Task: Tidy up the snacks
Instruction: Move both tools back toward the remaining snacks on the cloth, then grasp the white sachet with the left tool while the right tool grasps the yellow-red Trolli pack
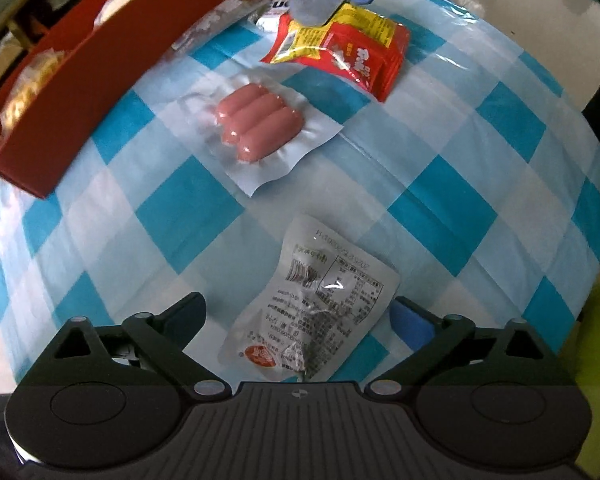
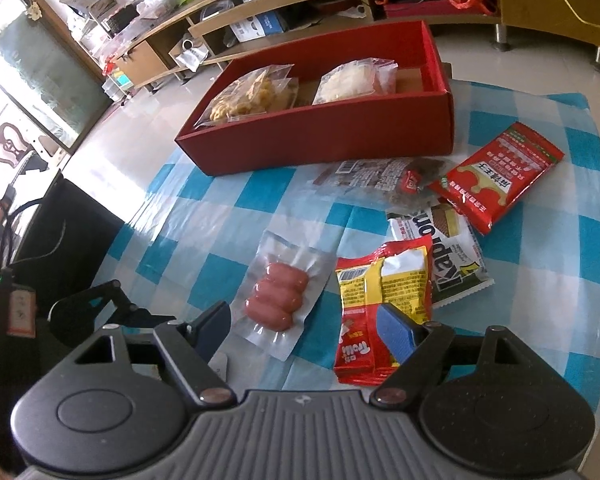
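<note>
The tablecloth (image 1: 188,200) looked like thin glossy plastic, creased and shiny. The sausage pack (image 1: 256,128) at twelve o'clock was clear, wrinkled film — wet-looking. The white sachet (image 1: 312,304) was crinkled, semi-gloss foil-like plastic. The red box (image 2: 340,136) seemed matt cardboard, smooth-walled. The left gripper (image 1: 298,316) had matt black plastic arms — ribbed grey housing.

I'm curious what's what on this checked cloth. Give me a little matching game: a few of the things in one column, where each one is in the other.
Things:
1. sausage pack
2. white sachet
3. bag of yellow crisps
4. red and yellow packet

Places:
A. inside the red box
B. between the open left tool fingers
C. on the cloth's middle
D. under the right tool's blue finger

Pairs: 1-C, 2-B, 3-A, 4-D
</note>
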`<state>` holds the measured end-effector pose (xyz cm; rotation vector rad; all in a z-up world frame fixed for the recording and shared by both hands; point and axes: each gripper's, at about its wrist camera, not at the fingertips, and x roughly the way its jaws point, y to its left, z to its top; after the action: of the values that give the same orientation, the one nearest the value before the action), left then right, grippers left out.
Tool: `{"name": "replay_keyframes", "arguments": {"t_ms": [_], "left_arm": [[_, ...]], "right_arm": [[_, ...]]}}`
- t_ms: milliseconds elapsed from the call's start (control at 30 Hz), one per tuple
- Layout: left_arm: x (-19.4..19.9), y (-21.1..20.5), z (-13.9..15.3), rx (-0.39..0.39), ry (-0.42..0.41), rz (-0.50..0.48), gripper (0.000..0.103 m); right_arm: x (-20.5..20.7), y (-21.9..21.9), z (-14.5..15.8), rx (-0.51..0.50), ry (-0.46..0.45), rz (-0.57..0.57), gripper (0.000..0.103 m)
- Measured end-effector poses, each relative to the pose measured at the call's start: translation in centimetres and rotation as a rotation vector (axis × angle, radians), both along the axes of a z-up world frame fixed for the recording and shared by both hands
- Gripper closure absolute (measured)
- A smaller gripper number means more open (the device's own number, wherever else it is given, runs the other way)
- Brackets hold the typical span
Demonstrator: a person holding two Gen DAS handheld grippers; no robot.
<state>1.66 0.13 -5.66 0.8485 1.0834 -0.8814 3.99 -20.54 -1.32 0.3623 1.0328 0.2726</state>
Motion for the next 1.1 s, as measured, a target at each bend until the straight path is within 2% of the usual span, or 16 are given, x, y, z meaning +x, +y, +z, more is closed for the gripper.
{"name": "replay_keyframes", "arguments": {"t_ms": [100, 167, 333, 400, 467, 500, 567, 600, 700, 800, 867, 967, 1100], "left_arm": [[-0.4, 0.1, 0.1, -0.002, 0.008, 0.037, 0.008], [-0.9, 0.3, 0.5, -0.011, 0.023, 0.068, 0.02], [-1.8, 0.2, 1.0, -0.016, 0.033, 0.159, 0.031], [-2.3, 0.0, 1.1, -0.013, 0.028, 0.188, 0.032], [-2.8, -0.1, 1.0, -0.009, 0.022, 0.216, 0.031], [-2.9, -0.2, 1.0, -0.008, 0.025, 0.225, 0.027], [-2.6, -0.6, 0.3, 0.021, 0.023, 0.234, 0.006], [-2.4, -0.8, 0.1, 0.031, 0.001, 0.246, 0.003], [-1.8, -1.2, 0.1, 0.019, 0.017, 0.261, 0.004], [-1.6, -1.3, 0.5, -0.008, 0.034, 0.271, 0.017], [-1.7, -1.5, 1.0, -0.033, 0.026, 0.262, 0.037], [-1.2, -1.4, 1.5, -0.076, 0.032, 0.32, 0.04], [-0.1, -0.8, 1.9, -0.11, 0.03, 0.38, 0.041]], "right_arm": [[0.0, -0.5, 0.1, 0.011, 0.001, -0.013, 0.024], [0.0, -0.8, 0.4, 0.018, -0.005, -0.016, 0.024], [-0.3, -0.9, 1.2, 0.035, -0.031, -0.012, 0.024], [-0.4, -0.9, 1.5, 0.039, -0.042, -0.009, 0.024], [-0.5, -1.0, 1.7, 0.04, -0.047, -0.011, 0.024], [-0.6, -1.1, 1.7, 0.04, -0.047, -0.012, 0.024], [-0.6, -1.2, 1.8, 0.04, -0.048, -0.017, 0.024], [-0.6, -1.2, 1.9, 0.038, -0.051, -0.016, 0.024], [-0.8, -1.5, 2.1, 0.015, -0.063, -0.025, 0.024], [-0.8, -2.8, 1.9, -0.01, -0.064, -0.065, 0.024], [-0.6, -4.0, 1.5, -0.017, -0.047, -0.103, 0.023], [-0.2, -5.1, 0.8, -0.028, -0.013, -0.151, 0.023], [0.7, -4.6, -0.7, -0.025, 0.043, -0.138, 0.023]]}}
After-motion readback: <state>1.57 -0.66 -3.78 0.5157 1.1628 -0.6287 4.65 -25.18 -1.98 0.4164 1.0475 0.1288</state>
